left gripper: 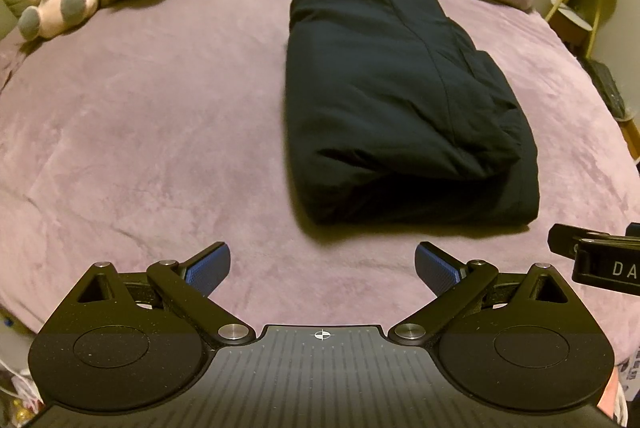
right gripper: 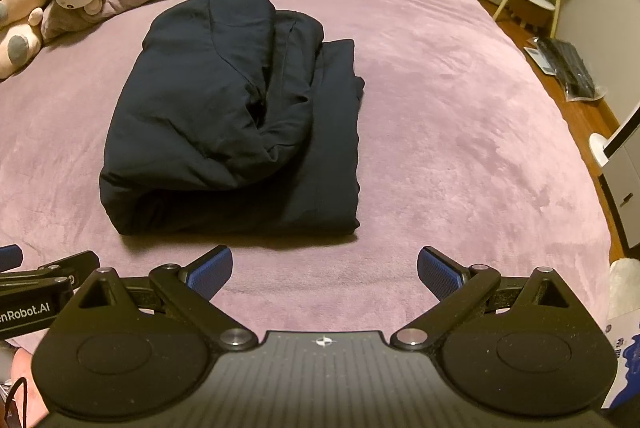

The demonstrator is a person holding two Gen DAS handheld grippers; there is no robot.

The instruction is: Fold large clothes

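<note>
Clearly both the left gripper (left gripper: 323,264) and right gripper (right gripper: 325,266) gape wide, empty, near the apparently folded dark garment (left gripper: 404,99).

The left hand-held gripper (left gripper: 322,270) is matte black, with a ribbed plate at its middle that bears a small white crosshair mark. On either side sits a round black disc, and angled link arms run out from silver pivot screws to fingers (left gripper: 210,268) faced with textured blue pads. The right hand-held gripper (right gripper: 325,272) is built the same way. Its side shows white letters "DA" in the left view; the left one's side reads "nRobot.AI".
</note>
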